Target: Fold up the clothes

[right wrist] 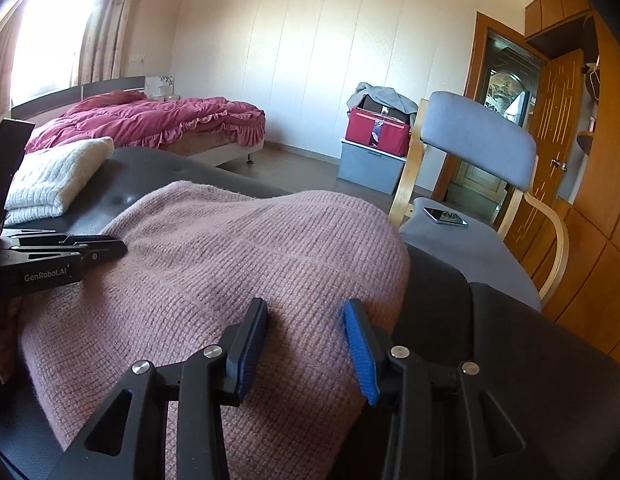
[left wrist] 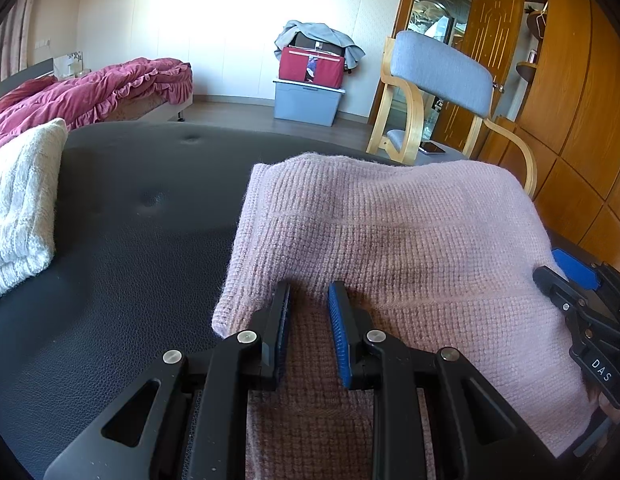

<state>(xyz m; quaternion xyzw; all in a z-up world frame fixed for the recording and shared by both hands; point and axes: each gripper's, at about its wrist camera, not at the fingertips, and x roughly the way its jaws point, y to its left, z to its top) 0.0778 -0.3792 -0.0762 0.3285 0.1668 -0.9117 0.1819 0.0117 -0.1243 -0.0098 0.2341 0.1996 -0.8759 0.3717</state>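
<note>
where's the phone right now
The phone lies on the seat of the grey chair, right of the pink sweater in the right wrist view.

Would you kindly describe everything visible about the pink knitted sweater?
The pink sweater is a fuzzy, ribbed knit, folded into a thick, rounded bundle of layers. It lies on the dark padded leather surface, near the edge by the grey chair. The left gripper and right gripper are both open over its near edge, fingers resting against the fabric without pinching it.
</note>
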